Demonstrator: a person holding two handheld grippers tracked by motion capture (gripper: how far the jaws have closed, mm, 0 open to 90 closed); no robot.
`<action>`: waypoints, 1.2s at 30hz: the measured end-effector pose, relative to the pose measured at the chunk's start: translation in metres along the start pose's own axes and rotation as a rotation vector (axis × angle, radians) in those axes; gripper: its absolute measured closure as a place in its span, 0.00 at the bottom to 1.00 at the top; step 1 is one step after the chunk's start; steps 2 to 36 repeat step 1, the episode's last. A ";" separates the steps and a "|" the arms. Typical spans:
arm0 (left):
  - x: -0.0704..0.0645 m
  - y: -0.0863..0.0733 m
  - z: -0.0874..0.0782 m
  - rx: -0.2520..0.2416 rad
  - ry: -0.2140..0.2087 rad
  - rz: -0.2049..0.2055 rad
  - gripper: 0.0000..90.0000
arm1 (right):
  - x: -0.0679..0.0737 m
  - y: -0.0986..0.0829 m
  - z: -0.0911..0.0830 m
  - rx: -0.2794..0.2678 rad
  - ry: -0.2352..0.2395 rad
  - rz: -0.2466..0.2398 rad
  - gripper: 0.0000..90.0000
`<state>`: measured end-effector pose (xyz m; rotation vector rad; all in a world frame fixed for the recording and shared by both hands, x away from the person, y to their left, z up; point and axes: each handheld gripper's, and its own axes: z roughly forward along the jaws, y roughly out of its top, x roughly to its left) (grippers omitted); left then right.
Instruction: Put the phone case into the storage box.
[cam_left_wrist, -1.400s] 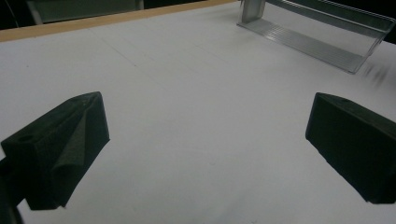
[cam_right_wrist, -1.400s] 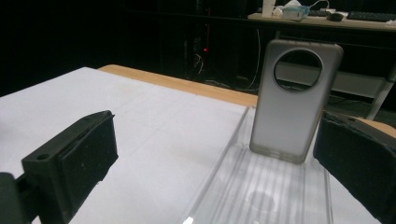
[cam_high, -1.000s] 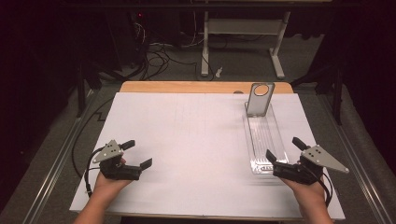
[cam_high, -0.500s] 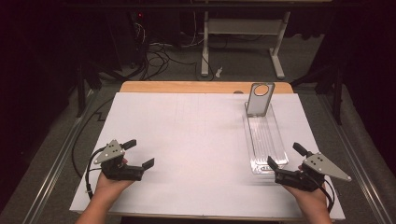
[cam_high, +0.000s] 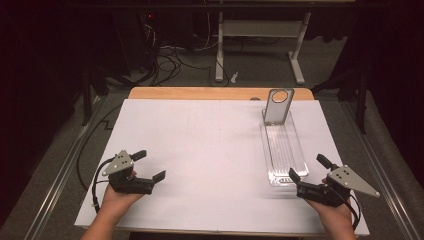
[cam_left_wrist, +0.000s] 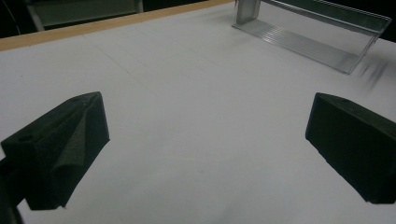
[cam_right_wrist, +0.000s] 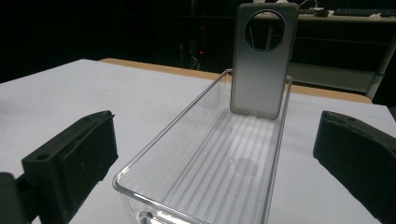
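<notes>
Compared with the frame one second earlier, the right hand-held gripper (cam_high: 309, 173) has withdrawn toward the lower right of the high view and now sits just clear of the near end of the clear tray (cam_high: 299, 155); the left hand-held gripper (cam_high: 150, 165) remains at the lower left, essentially unmoved. The desk (cam_high: 200, 93) has a wooden top covered by a white sheet (cam_high: 210, 150); behind it the room is dark, with cables (cam_high: 170, 57) on the floor and a white-legged table frame (cam_high: 260, 47) at upper centre. The clear tray lies at the right of the sheet, long axis running away from the person, with a grey phone case (cam_high: 278, 106) standing upright at its far end. Both hand-held grippers have their jaws spread wide and hold nothing. In the right gripper view the tray (cam_right_wrist: 163, 135) lies directly ahead between the jaws, untouched.
</notes>
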<state>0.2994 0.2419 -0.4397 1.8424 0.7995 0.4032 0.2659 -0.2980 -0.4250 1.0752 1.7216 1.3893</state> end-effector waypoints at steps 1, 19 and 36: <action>0.000 0.000 0.000 0.001 0.000 -0.001 0.01 | 0.000 0.000 0.000 -0.001 0.001 -0.002 0.00; 0.000 0.000 0.000 0.001 0.000 -0.001 0.01 | 0.000 0.000 0.000 -0.001 0.001 -0.002 0.00; 0.000 0.000 0.000 0.001 0.000 -0.001 0.01 | 0.000 0.000 0.000 -0.001 0.001 -0.002 0.00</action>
